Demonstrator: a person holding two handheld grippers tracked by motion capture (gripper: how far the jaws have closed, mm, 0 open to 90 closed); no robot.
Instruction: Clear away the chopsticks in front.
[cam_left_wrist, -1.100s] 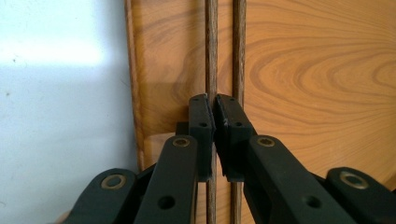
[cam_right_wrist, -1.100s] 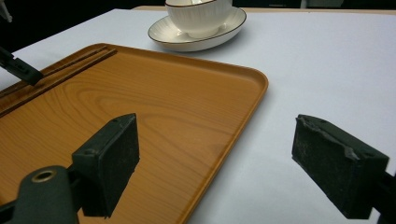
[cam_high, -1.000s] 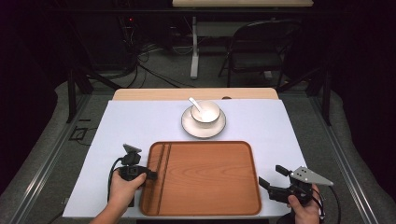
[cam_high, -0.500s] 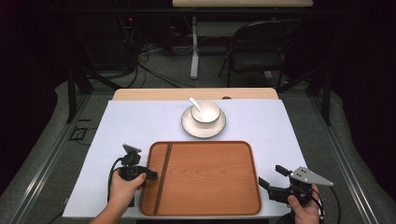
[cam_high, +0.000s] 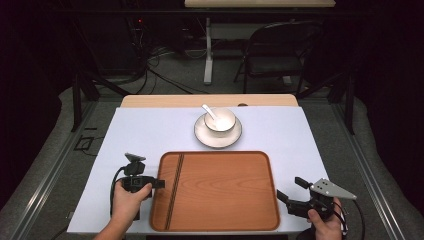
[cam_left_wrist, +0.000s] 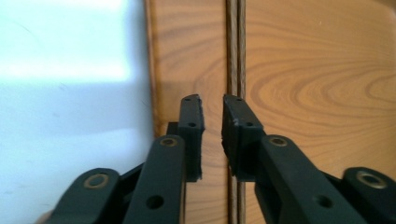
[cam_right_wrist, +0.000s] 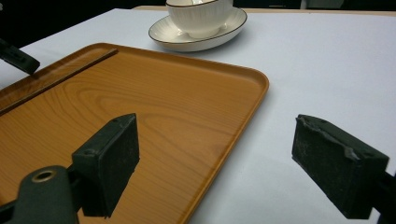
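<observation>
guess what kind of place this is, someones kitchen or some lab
Most likely a lab or recording room, not a kitchen: the table stands in a dark room with loose cables on the floor and a folding chair behind, and a person holds a left gripper and right gripper beside a wooden tray.

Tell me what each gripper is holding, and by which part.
Nothing is held. The left gripper has just been opening over the tray's left edge, a gap between its pads. The right gripper stands wide open at the tray's right edge.

light: bench (cam_high: 150, 130) bright, room beyond dark | glare: white patch left of tray (cam_left_wrist: 303, 70) | blur: near tool jaws soft
</observation>
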